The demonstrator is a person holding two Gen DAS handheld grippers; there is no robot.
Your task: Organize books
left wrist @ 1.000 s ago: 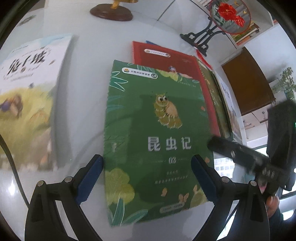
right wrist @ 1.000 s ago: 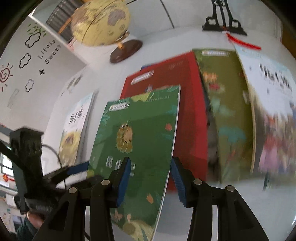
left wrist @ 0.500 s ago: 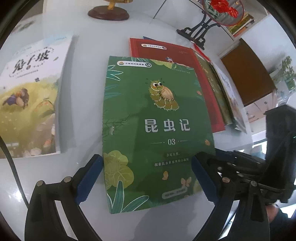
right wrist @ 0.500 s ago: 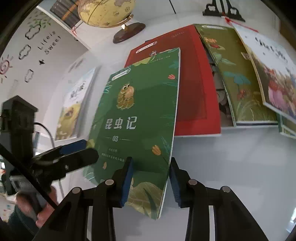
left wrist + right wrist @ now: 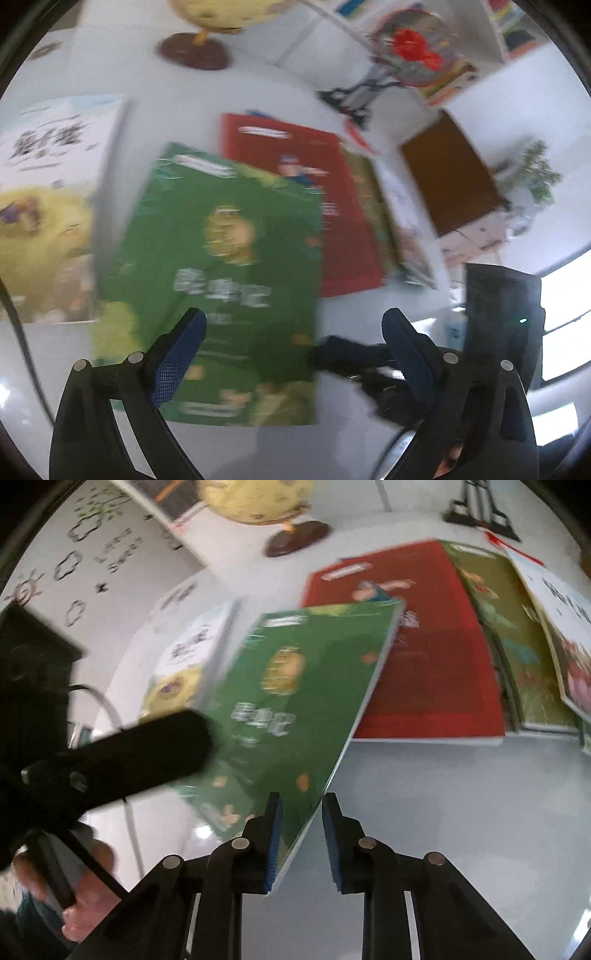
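A green book point(image 5: 229, 280) with an insect on its cover is tilted up off the white table, its far edge over a red book point(image 5: 325, 206). My right gripper point(image 5: 301, 834) has the green book's point(image 5: 295, 709) near right edge between its jaws, which stand a little apart around it; contact is unclear. My left gripper point(image 5: 291, 354) is open, hovering over the green book's near end, holding nothing. A white and yellow book point(image 5: 48, 206) lies at the left. The red book point(image 5: 424, 646) tops a fanned row of books point(image 5: 517, 635) at the right.
A globe on a brown base point(image 5: 192, 55) and a black stand with a red flower ornament point(image 5: 406, 55) stand at the back of the table point(image 5: 443, 812). A brown cabinet door point(image 5: 450, 177) is at the right.
The green book has lifted at its near right edge and tilted, with the right gripper's jaws around that edge. The left gripper has risen and pulled back; both views are motion-blurred.
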